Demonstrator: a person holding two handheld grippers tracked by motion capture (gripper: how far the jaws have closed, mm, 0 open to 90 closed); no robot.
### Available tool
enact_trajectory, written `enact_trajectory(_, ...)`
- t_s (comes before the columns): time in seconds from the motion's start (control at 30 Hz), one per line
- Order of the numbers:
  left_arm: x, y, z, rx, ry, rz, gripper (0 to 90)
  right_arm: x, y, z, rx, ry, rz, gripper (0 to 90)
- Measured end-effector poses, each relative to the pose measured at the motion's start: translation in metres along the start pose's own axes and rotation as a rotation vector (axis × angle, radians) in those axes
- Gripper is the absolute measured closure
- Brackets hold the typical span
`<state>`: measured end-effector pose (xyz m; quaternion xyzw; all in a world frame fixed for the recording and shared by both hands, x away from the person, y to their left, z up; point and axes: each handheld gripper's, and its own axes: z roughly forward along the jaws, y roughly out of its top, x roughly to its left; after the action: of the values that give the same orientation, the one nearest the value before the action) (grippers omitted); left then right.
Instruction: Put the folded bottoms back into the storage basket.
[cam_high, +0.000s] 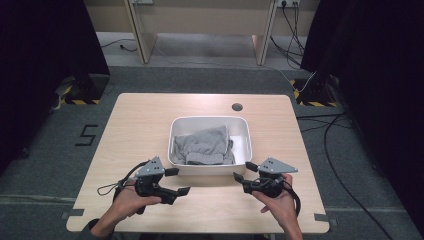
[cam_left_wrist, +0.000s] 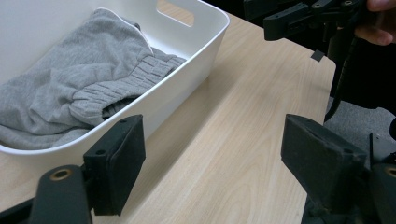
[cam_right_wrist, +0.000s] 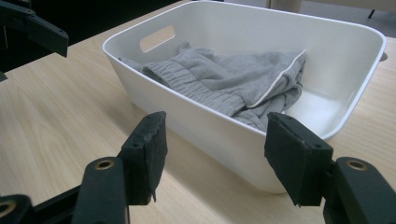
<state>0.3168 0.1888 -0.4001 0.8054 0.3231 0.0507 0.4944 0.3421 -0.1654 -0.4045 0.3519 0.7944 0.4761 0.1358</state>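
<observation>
High view, as I read it from my station: a white plastic tub (cam_high: 210, 145) sits on the light wooden table (cam_high: 140, 130), a little toward the near edge and roughly centred between the left and right edges. Inside it lies a crumpled grey sweat garment (cam_high: 204, 146), heaped toward the tub's left and near walls, with bare white floor showing along the right wall.

The left gripper (cam_high: 178, 181) is held by the left hand (cam_high: 131, 201) over the near-left part of the table, just beside the tub's near-left corner. Its jaws stand wide apart with nothing between them. In the left gripper view I see those two black pads spread over bare wood, the tub's near wall (cam_left_wrist: 154, 100) just beyond the left one, and the ribbed waistband of the garment (cam_left_wrist: 84, 88) bunched against that wall.

The right gripper (cam_high: 245, 172) is held by the right hand (cam_high: 278, 206) near the tub's near-right corner, close to it but apart. Its jaws are also spread and empty. The right gripper view looks across the tub's rim (cam_right_wrist: 196, 105) at the grey fabric (cam_right_wrist: 233, 79), a pale cord or seam edge running down one fold, and a slot handle cut in the wall on the left of that view.
</observation>
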Motion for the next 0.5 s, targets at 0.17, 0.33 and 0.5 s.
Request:
enact_trajectory(0.17,-0.003,-0.003,-0.001,0.001,0.002,0.009,21.6,-0.001,-0.004,-0.006,-0.002,-0.014,0.005,39.8)
enact_trajectory(0.33,-0.006,-0.009,-0.002,0.008,0.006,0.015,21.6,0.001,-0.008,-0.010,0.000,-0.018,0.011,39.1)
enact_trajectory(0.5,-0.006,-0.017,0.001,0.017,-0.010,0.003,21.3,0.000,-0.012,-0.014,-0.001,-0.032,0.019,37.4)
